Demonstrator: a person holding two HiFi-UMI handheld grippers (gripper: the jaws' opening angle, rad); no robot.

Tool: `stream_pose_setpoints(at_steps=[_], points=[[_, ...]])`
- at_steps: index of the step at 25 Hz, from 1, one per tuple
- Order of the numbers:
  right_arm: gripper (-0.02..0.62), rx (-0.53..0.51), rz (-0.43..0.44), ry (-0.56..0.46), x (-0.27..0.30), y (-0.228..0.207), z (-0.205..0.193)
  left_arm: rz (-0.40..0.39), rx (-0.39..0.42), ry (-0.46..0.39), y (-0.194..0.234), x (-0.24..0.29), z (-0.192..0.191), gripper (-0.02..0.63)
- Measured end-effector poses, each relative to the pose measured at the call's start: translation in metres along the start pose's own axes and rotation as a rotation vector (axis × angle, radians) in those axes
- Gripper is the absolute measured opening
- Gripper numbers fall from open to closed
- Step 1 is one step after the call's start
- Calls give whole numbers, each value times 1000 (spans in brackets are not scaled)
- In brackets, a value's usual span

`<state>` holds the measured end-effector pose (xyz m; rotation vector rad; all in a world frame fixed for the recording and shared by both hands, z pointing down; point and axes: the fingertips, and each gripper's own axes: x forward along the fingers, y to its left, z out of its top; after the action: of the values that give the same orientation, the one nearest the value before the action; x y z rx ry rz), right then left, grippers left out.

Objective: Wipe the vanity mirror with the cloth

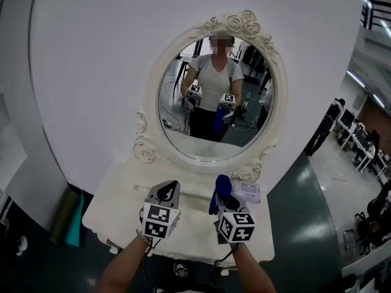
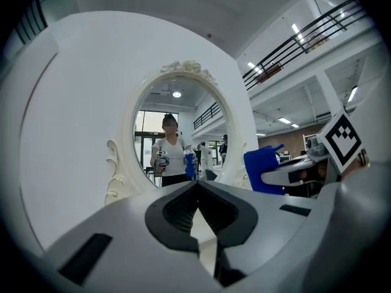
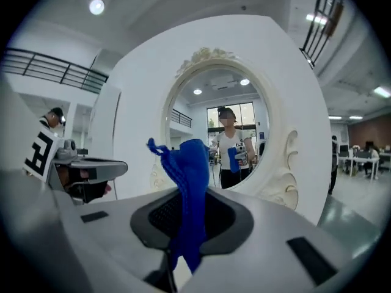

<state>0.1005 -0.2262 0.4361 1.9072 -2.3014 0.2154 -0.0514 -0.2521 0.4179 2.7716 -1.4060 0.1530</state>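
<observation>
An oval vanity mirror (image 1: 217, 99) in an ornate white frame stands on a white dressing table (image 1: 125, 194); it also fills the left gripper view as the mirror (image 2: 177, 136) and the right gripper view as the mirror (image 3: 223, 136). My right gripper (image 1: 223, 195) is shut on a blue cloth (image 3: 189, 188), which sticks up between its jaws; the cloth (image 1: 220, 191) hangs short of the glass. My left gripper (image 1: 166, 191) is shut with nothing in it, level with the right one. The cloth (image 2: 266, 170) shows at the right of the left gripper view.
A small clear box (image 1: 249, 192) lies on the table top to the right of the right gripper. A large white round panel (image 1: 91, 72) backs the mirror. Dark floor (image 1: 305, 224) lies right of the table, with desks and people far off at the right.
</observation>
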Motion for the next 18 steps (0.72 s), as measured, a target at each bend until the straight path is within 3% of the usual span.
stream_pose_setpoints(at_steps=[6, 10, 18], points=[[66, 140, -24, -59, -37, -2, -30, 63, -116, -17, -37, -36, -25, 5], [66, 218, -34, -65, -56, -8, -37, 116, -124, -2, -53, -50, -45, 5], [66, 218, 8, -83, -60, -14, -19, 174, -249, 14, -44, -45, -44, 5]])
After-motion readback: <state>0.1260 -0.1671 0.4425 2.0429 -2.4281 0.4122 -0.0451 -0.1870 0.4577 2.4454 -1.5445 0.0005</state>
